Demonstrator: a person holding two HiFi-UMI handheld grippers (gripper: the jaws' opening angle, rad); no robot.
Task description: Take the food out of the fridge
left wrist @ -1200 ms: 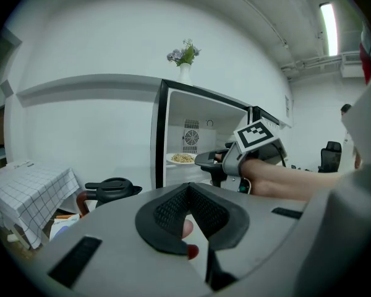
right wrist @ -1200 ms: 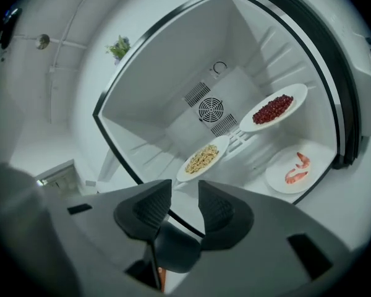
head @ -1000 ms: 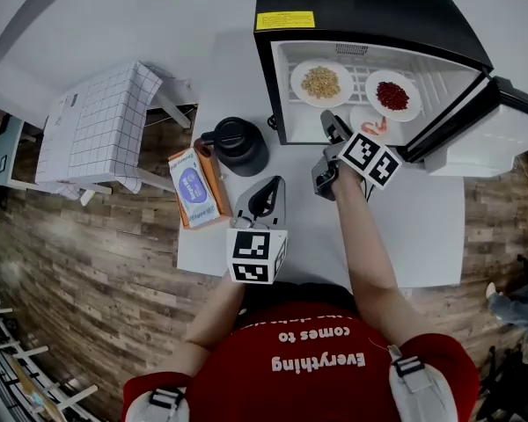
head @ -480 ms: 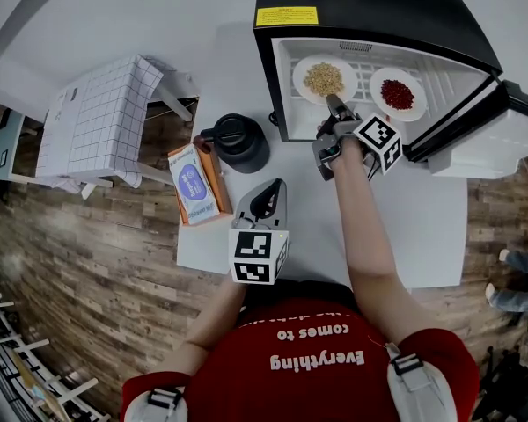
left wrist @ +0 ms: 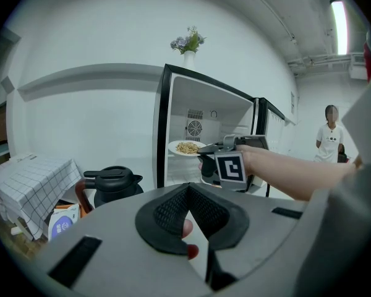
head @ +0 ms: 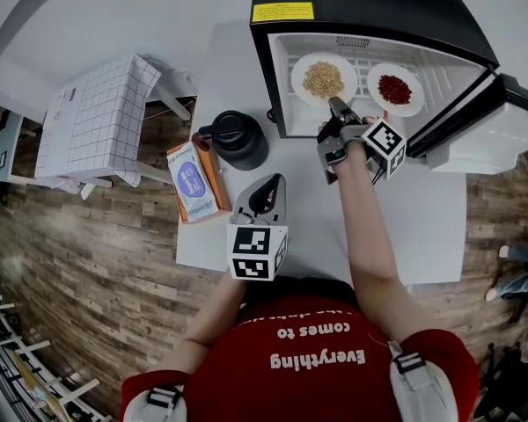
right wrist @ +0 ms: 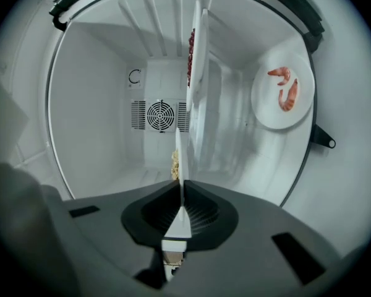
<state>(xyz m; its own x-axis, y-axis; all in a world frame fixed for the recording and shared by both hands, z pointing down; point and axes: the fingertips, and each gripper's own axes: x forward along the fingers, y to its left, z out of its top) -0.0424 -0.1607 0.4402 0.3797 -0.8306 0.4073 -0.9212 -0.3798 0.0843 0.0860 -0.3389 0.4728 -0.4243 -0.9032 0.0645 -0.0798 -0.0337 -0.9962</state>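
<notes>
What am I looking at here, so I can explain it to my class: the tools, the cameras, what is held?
No robot: a person holds a hand-held gripper in each hand. The wide picture comes from a camera on the person's head, looking down; the other two come from cameras on the hand-held grippers. The right hand-held gripper reaches into the open mini fridge, its jaws closing on the rim of the plate of tan grains. The left hand-held gripper hangs shut and empty over the white table, where a black jug and a blue carton stand.
</notes>
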